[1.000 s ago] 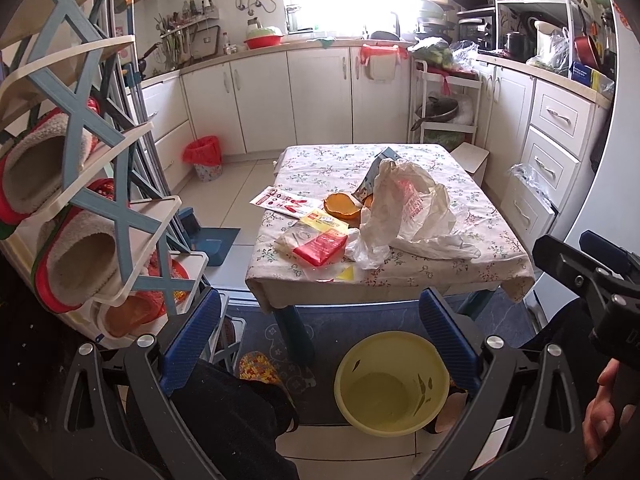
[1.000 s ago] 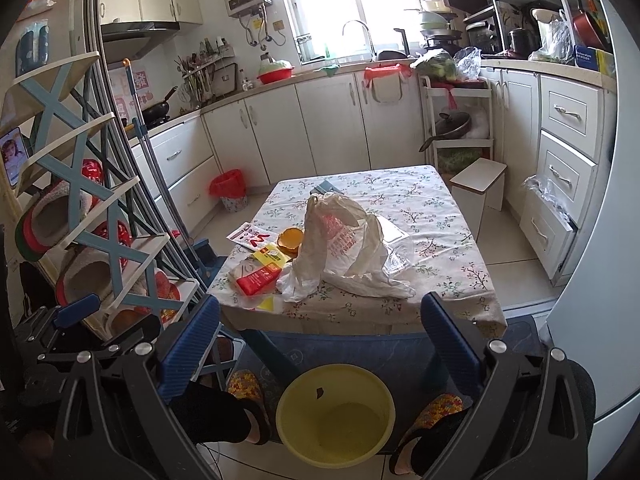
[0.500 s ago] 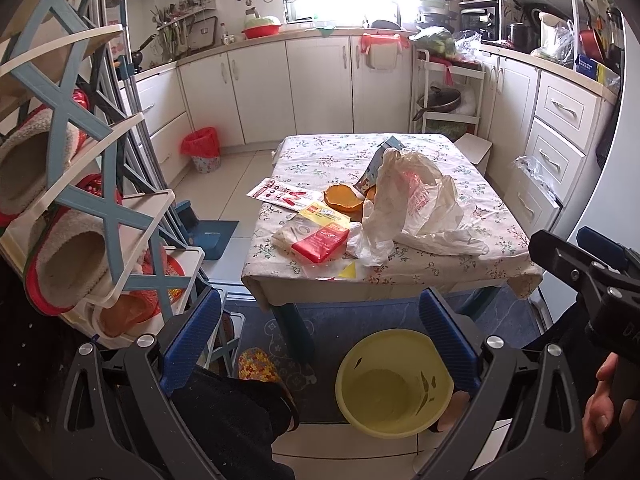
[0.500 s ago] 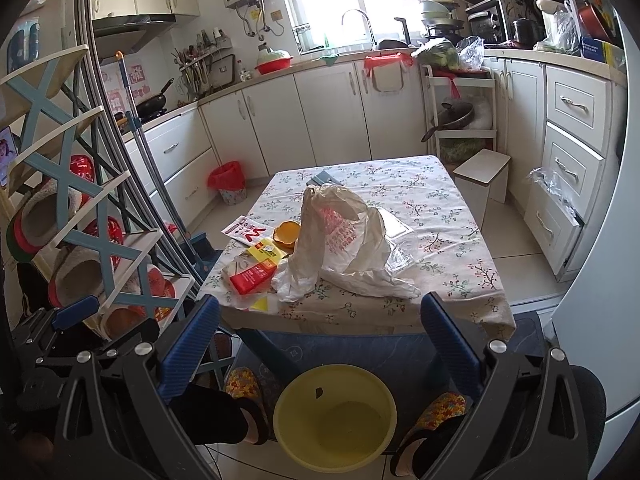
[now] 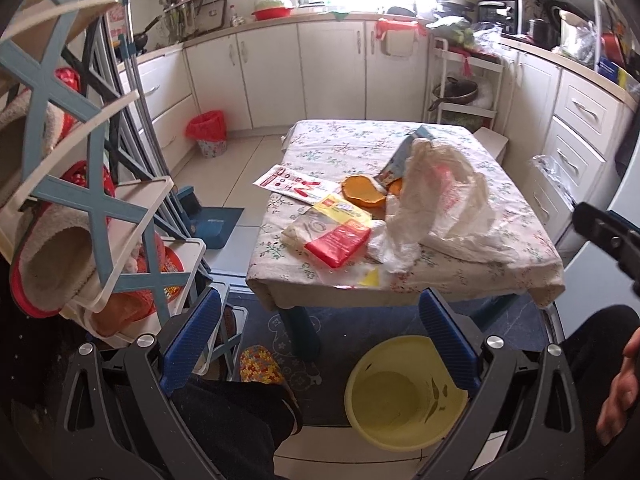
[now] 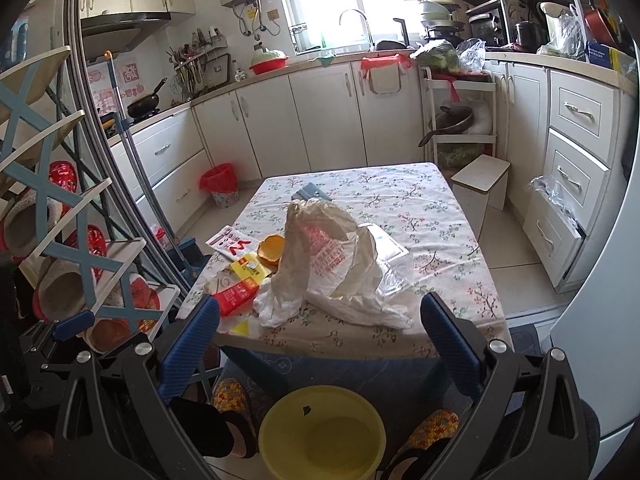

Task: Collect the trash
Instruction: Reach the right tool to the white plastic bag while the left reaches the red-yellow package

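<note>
Shoe rack (image 5: 92, 216) crowds left of table (image 5: 472, 280) (yellow basin (image 5: 400, 396) below).

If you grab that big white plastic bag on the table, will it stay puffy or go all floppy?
Probably floppy: the crumpled white plastic bag is thin, wrinkled film slumped over itself. It likely weighs little and looks see-through in places. It may drag neighbouring wrappers along.

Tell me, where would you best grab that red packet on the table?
Probably by the near corner of the red packet, which lies flat near the table front edge. Come from the front, low, so one jaw slides under; the white plastic bag crowds its right side.
</note>
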